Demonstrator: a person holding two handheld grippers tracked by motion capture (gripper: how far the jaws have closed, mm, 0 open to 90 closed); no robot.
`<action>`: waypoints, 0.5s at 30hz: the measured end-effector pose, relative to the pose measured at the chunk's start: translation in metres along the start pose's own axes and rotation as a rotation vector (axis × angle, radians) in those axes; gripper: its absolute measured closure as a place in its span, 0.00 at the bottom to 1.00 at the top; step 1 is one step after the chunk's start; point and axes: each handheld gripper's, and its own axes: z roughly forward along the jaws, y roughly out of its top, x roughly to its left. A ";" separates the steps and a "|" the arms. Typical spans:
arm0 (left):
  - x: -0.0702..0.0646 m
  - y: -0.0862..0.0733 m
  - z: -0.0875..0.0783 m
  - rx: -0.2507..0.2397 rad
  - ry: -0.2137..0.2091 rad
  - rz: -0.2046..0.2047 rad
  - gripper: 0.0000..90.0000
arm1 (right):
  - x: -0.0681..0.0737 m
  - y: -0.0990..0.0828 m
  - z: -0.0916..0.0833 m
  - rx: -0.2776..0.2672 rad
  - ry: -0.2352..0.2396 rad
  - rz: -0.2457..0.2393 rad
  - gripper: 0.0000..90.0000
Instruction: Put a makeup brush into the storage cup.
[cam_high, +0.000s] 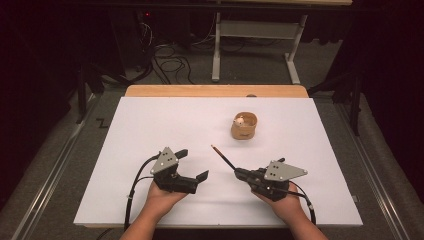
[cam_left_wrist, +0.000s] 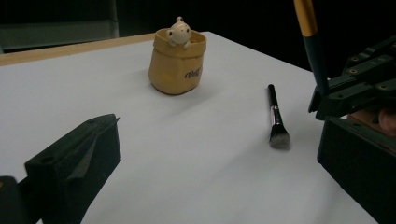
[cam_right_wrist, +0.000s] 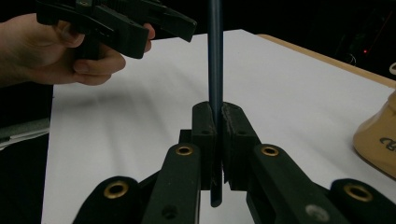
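Here, two hand-held grippers hovered low over a white table (cam_high: 150, 125), one clamping a brush.

Nearest, the person's left hand (cam_high: 159, 200) held the black left gripper (cam_high: 192, 167), its jaws spread wide apart with nothing between them. Beside it, the right gripper (cam_high: 238, 173) had its jaws pressed tight on the dark handle of a slim brush with a yellow-orange end (cam_high: 222, 156), which angled up and away from the jaws. In the left gripper view, a second, short black makeup brush with a grey bristle head (cam_left_wrist: 276, 119) lay flat on the white surface. Farther back stood a small tan sack-shaped pot (cam_high: 244, 126) with a pale little figure (cam_left_wrist: 179, 31) peeking over its rim.
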 end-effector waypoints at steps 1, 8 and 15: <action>-0.001 0.001 0.001 -0.002 -0.007 -0.002 0.00 | 0.001 0.001 0.001 -0.003 0.002 -0.004 0.96; -0.007 0.009 0.004 -0.020 -0.021 0.006 0.01 | 0.005 0.004 0.005 -0.017 0.004 -0.005 0.96; -0.007 0.018 0.020 -0.035 -0.070 -0.011 0.01 | 0.004 0.002 0.006 -0.009 -0.013 -0.017 0.96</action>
